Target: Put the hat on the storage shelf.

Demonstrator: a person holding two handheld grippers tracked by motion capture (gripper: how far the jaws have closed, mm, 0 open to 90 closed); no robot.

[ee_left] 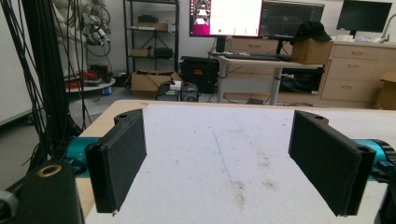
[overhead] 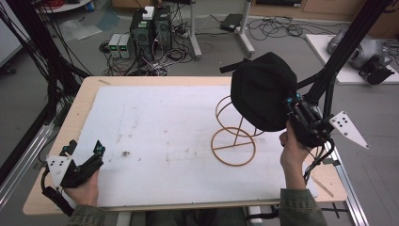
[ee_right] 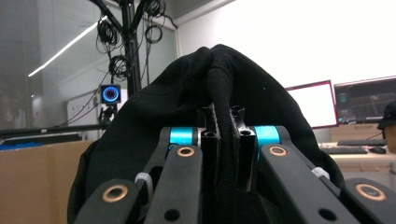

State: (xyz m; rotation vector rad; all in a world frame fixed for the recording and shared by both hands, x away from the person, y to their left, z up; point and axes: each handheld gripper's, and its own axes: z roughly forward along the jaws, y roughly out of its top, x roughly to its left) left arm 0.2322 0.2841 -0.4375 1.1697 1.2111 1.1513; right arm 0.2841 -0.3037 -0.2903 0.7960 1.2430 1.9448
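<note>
Over the right half of the table (overhead: 141, 89) we hold a black cap (overhead: 261, 92) up in the air, its dome above and just right of a wire stand (overhead: 234, 136). Our right claw (overhead: 294, 113) has it from the right side: in the right gripper view the two jaws are squeezed nearly together on a thick stitched edge of the cap (ee_right: 205, 107), which runs straight up between them and curves over the top. The rest of the cap bulges out past the claw (ee_right: 224, 154) on both sides.

The cap is soft woven cloth, matte and rounded, with a seam ridge where we pinch it. The stand is thin tan wire bent into a flat ring on the table, a slanted stem and another hoop higher up; from above we cannot tell whether the cap touches that hoop.

Our left claw (overhead: 84, 149) rests low at the near left corner of the table, well apart from the cap. Its flat, rough black pads (ee_left: 119, 163) stand wide apart with nothing between them. A white sheet (ee_left: 233, 154), speckled with brown marks, covers the pale wooden table.
</note>
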